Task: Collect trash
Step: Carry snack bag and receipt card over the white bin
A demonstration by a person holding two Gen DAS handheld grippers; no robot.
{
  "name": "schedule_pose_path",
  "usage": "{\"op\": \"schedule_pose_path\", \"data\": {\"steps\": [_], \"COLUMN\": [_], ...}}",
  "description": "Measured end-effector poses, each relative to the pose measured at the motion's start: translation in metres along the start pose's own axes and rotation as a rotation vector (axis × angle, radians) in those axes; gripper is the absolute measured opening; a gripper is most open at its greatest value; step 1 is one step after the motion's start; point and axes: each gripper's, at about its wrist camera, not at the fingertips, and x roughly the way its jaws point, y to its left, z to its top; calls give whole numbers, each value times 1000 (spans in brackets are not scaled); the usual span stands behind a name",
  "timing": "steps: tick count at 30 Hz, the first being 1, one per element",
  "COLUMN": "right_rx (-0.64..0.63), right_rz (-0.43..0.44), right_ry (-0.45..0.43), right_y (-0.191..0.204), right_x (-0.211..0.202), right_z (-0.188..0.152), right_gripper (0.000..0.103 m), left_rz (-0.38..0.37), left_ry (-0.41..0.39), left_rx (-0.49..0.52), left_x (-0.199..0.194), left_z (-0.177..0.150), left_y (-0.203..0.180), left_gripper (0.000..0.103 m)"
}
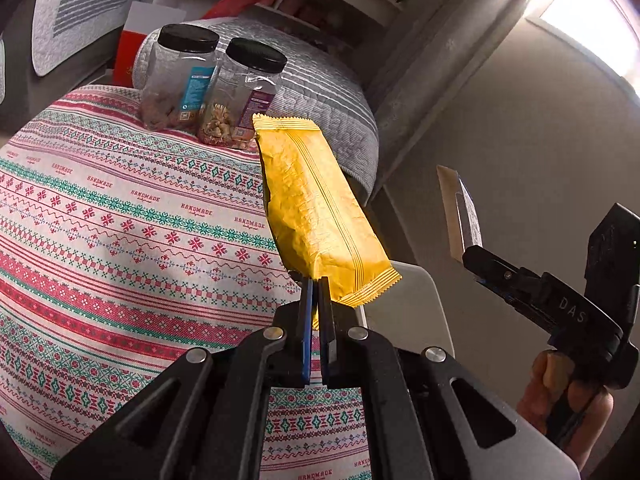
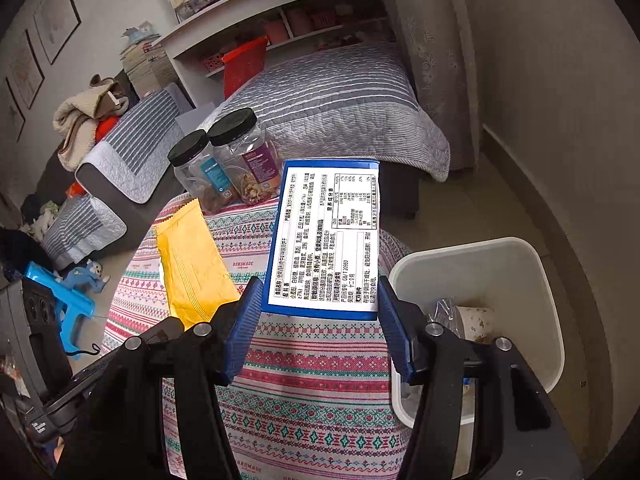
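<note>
Carrying step in hand, by the look of it: two pieces of trash lifted, bin [image 2: 516, 264] as the goal and landmark.

Worktop [image 1: 120, 208], under a patterned cloth, just left of the bin; two jars [image 2: 224, 160] at its far edge, well away from the bin and best left alone.

Bin white, open-topped, already holding a cup and some clear film; room left near its far wall.

Box [image 2: 326, 236], blue-edged with a printed label, pinched by its two long sides in the right claw [image 2: 320, 320], above the worktop edge just left of the bin. Swing rightward until fully over the rim, then tip down and let go; release too early and likely a bounce off the rim.

Wrapper [image 1: 320, 208], yellow, clamped by one crimped end in the closed left claw [image 1: 319, 292], standing up, farther left of the bin. Follow the box in, one at a time, to avoid claws colliding over the opening.
</note>
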Motion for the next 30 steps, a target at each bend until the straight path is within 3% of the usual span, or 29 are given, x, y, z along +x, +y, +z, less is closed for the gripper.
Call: {"op": "schedule_pose_path", "data": {"steps": [12, 22, 30], "right_rx": [106, 206, 294], "right_rz": [-37, -78, -98], "right_ry": [-63, -51, 23], "right_y": [-52, -85, -107], "right_x": [-40, -44, -33], "right_z": [2, -1, -9], "right_gripper": [54, 54, 54], "left_rz": [-81, -108, -117], "left_ry": [99, 162, 188], "left_rx": [108, 116, 148], "left_x": [48, 93, 117], "left_z": [-33, -53, -63], "left_y": [-67, -97, -114], "left_gripper": [3, 3, 3]}}
